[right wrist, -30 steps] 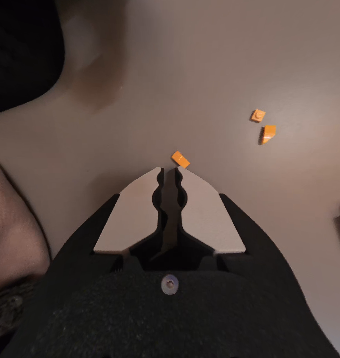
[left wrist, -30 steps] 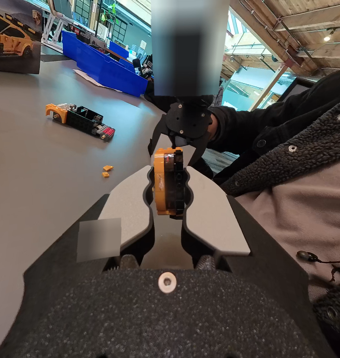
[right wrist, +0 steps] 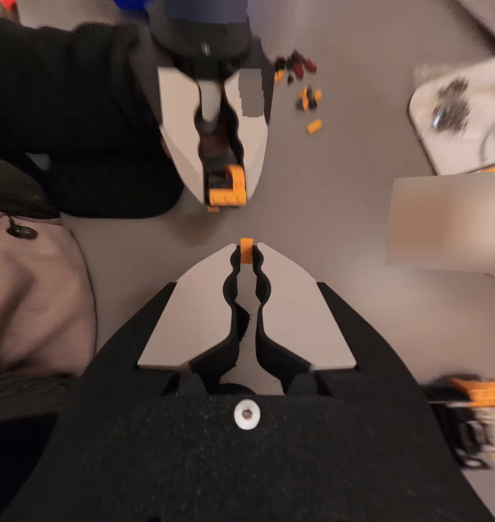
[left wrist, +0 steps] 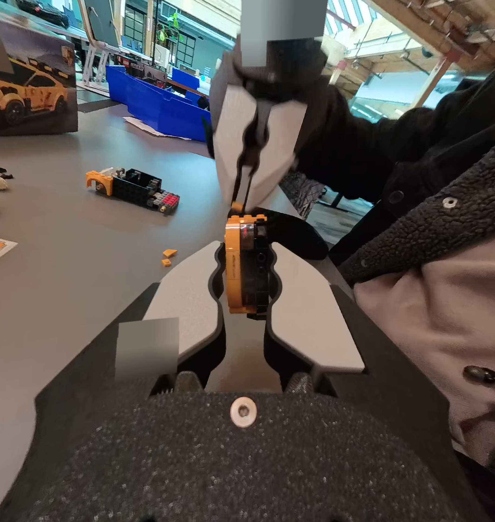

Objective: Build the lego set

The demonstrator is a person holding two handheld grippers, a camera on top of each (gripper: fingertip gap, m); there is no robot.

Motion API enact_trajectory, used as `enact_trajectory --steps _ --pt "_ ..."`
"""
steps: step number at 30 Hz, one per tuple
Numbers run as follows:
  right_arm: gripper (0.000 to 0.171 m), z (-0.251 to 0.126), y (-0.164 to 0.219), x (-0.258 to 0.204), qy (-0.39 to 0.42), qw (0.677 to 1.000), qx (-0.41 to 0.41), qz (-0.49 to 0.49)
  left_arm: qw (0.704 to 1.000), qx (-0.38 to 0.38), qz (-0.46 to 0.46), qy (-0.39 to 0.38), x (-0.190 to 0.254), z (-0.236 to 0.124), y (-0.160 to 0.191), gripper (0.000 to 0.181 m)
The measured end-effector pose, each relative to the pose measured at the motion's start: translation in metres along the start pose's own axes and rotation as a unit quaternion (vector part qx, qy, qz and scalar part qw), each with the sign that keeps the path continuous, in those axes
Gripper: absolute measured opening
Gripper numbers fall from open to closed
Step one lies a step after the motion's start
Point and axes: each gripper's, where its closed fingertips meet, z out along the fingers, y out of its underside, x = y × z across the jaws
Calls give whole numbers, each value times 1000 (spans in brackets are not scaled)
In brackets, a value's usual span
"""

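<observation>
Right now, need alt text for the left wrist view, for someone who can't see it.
The left gripper clamps an orange and black lego piece upright, while the right gripper comes down from above holding a small orange brick just over its studs. Behind, on the grey table, lie a partly built car chassis and two loose orange bits.

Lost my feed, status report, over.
Left gripper shut on orange-black assembly. Right gripper shut on small orange piece, poised above assembly's studs. Nothing in the way.
</observation>
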Motion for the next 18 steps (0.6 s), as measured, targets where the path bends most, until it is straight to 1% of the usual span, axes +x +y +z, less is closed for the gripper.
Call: enact_trajectory --steps 3,6,10,18 --pt "8 -6 -29 -4 -5 999 -18 -50 1000 3 21 -12 0 2 -2 27" --pt "8 3 -38 -8 -23 996 -43 -79 999 10 39 -15 2 2 -5 27" --pt "8 12 -37 -7 -48 994 -69 -71 998 17 54 -19 3 1 -7 27" --pt "8 14 -35 -8 -74 993 -81 -51 997 12 73 -26 4 3 -6 27"
